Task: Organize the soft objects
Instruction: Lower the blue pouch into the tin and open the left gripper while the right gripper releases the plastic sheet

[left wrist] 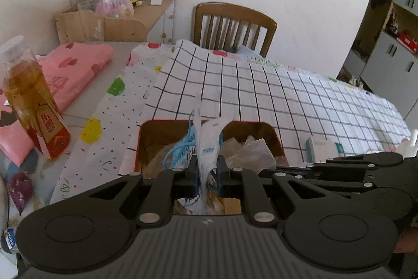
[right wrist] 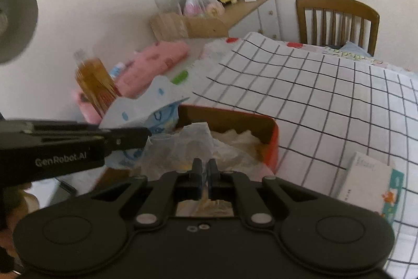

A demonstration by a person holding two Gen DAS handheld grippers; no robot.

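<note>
Left wrist view: the left gripper (left wrist: 206, 169) is clamped on a blue-patterned face mask (left wrist: 209, 145), held edge-on above the red tin box (left wrist: 274, 132). Crumpled paper (left wrist: 250, 151) hides the box floor. The writing on the amber bottle's (left wrist: 31, 96) label is too blurred to read.

Right wrist view: the right gripper (right wrist: 204, 169) is closed with nothing visible between its fingers, over the paper. "GenRobot.AI" reads on the left gripper's body. The mask hangs at the box's left end; a white packet (right wrist: 365, 184) is cut off by the view's right edge.

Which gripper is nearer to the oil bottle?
Left. The left gripper, shut on a mask, is beside the bottle; the right gripper is further right, over the tin.
</note>
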